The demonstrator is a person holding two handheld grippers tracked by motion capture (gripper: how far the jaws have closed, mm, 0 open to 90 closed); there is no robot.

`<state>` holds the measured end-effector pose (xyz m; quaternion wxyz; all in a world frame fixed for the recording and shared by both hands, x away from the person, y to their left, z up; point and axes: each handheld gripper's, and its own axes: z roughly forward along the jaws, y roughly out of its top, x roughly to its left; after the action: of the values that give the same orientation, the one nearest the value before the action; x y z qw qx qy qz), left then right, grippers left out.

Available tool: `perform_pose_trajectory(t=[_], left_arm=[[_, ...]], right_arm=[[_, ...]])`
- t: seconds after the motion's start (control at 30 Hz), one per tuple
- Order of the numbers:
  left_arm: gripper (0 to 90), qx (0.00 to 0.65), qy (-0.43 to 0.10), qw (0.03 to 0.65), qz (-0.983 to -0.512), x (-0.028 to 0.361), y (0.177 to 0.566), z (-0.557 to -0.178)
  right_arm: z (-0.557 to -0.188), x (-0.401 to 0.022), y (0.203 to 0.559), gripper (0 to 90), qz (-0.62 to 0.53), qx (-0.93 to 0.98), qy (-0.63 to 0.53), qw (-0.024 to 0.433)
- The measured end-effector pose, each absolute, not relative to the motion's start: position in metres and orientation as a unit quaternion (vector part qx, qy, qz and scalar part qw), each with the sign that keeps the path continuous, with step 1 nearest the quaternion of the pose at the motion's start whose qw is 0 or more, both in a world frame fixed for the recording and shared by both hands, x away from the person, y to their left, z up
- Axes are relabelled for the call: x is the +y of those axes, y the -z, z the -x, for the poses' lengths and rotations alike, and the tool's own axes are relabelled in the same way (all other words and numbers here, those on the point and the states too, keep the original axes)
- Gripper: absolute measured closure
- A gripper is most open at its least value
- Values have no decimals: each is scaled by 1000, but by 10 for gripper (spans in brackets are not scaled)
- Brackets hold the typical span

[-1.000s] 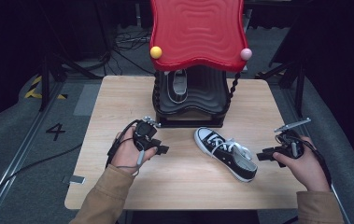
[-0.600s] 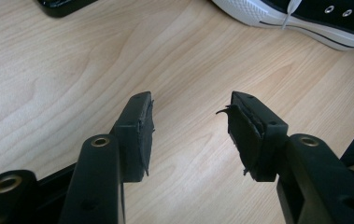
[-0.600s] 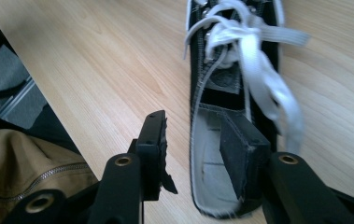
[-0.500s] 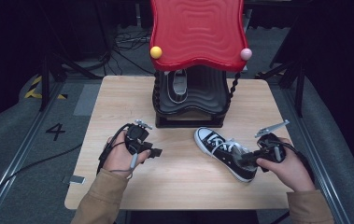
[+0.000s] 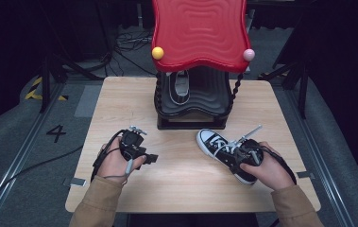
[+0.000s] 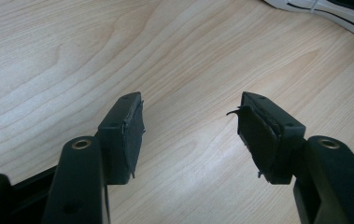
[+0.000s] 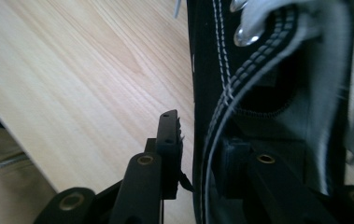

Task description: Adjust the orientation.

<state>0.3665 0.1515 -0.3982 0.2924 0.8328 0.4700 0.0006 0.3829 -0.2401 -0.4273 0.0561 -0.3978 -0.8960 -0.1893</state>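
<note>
The right tongs (image 5: 241, 156) have just been closing on the black sneaker's (image 5: 217, 144) collar at the tabletop's (image 5: 181, 175) near right, not yet pinching. Left tongs (image 6: 189, 128) wide, empty. Next: clamp, lift toward the rack (image 5: 193, 101).

A broad stretch of the light wooden table (image 5: 181, 175) lay bare between the left hand-held gripper (image 5: 154, 159) and the black canvas sneaker with white toe cap (image 5: 217, 144), wide enough for a hand to pass. At the far edge, the black two-tier shoe rack under its wavy red plastic top (image 5: 198, 33) blocked the middle, with open table on either side.
</note>
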Motion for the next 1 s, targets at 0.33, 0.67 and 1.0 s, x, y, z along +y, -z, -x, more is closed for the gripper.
perform_pose_trajectory(t=[0.33, 0.67, 1.0], left_arm=[[413, 486, -6, 293, -824, 167, 401, -357], [418, 501, -6, 290, -815, 181, 404, -348], [418, 506, -3, 290, -812, 182, 407, -348]], right_arm=[[-393, -224, 439, 744, 380, -909, 169, 27], [-399, -213, 440, 715, 373, -904, 209, 9], [-403, -209, 441, 719, 383, -900, 210, -10]])
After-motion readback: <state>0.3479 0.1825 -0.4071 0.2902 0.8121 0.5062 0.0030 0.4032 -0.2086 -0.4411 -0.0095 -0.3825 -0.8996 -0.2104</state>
